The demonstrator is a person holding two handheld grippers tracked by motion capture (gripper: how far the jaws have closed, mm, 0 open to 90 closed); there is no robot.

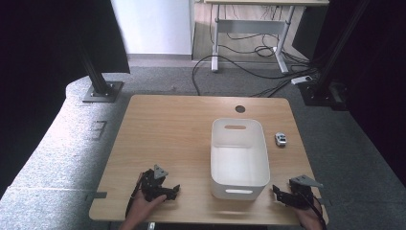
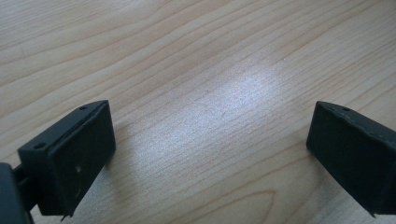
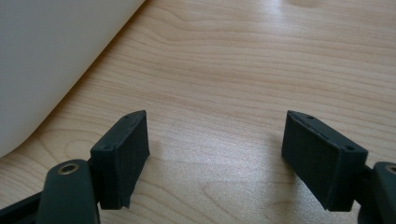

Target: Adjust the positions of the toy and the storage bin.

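the white bin (image 1: 239, 158), a deep rounded plastic tub with slot handles at both ends, stands upright right of the middle of the wooden table (image 1: 167, 139), its near end between the left gripper (image 1: 173, 191) and the right gripper (image 1: 278, 192), both resting at the front edge with jaws wide apart on nothing. bare wood lies open left of the bin. a small, seemingly white toy car (image 1: 280, 139) sits just right of it, near the table's right edge.

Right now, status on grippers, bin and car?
Left hand-held gripper open, empty. Right hand-held gripper open, empty, beside bin. Toy car on table, right of bin. Nothing in the way.
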